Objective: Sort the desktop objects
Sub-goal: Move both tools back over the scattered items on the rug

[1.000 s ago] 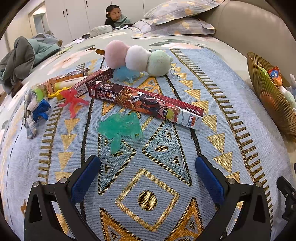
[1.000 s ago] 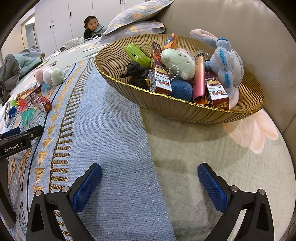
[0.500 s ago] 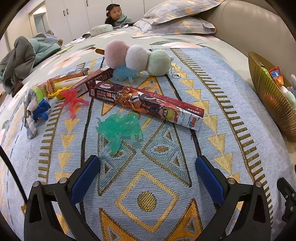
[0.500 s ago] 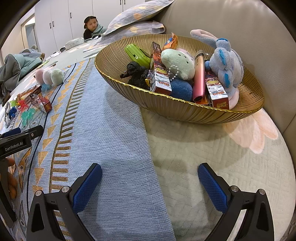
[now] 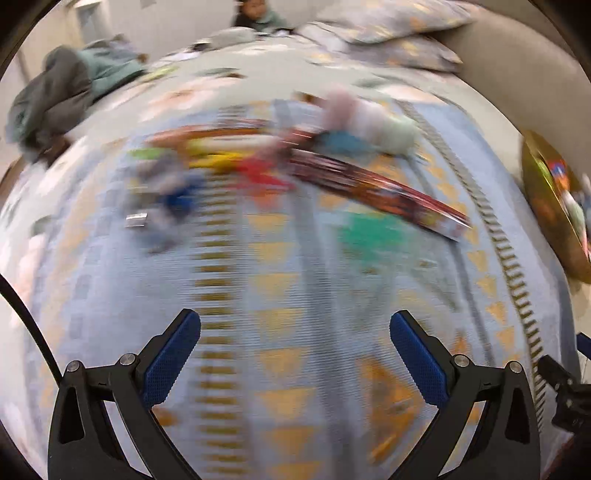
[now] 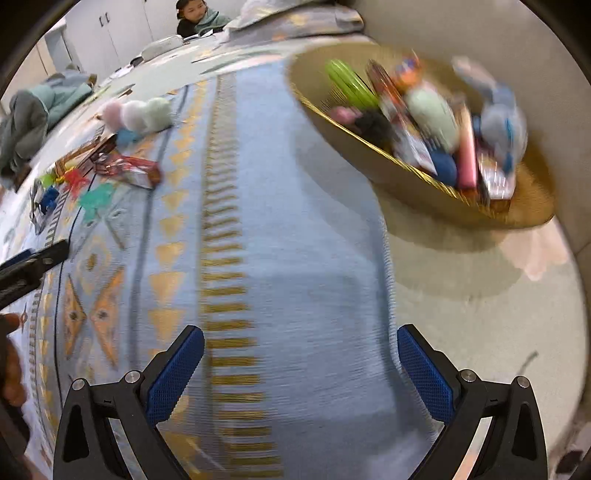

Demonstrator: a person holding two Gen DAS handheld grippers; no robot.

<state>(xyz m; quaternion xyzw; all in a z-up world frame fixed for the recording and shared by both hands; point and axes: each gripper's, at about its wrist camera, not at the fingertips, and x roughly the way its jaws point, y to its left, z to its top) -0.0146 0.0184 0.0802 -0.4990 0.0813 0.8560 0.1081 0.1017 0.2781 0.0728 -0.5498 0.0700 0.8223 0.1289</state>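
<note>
Both views are motion-blurred. My left gripper [image 5: 295, 332] is open and empty above the patterned blanket [image 5: 295, 369]. Ahead of it lie a long red box [image 5: 376, 188], a green translucent figure [image 5: 373, 236], a red figure [image 5: 262, 173], a blue figure [image 5: 177, 199] and a three-ball plush [image 5: 365, 118]. My right gripper [image 6: 301, 350] is open and empty over the blanket's right border. The gold bowl [image 6: 402, 173] at its upper right holds plush toys, boxes and a green item. The loose toys also show at the far left of the right wrist view [image 6: 122, 166].
The gold bowl's rim [image 5: 554, 206] shows at the right edge of the left wrist view. A heap of clothes [image 5: 62, 96] lies at the back left. A child [image 6: 195, 14] sits at the far end. The other gripper [image 6: 33, 266] shows at the left edge.
Both grippers have swung left: the toys slid right in the left view, and the bowl moved to the upper right in the right view. Both jaws stay open.
</note>
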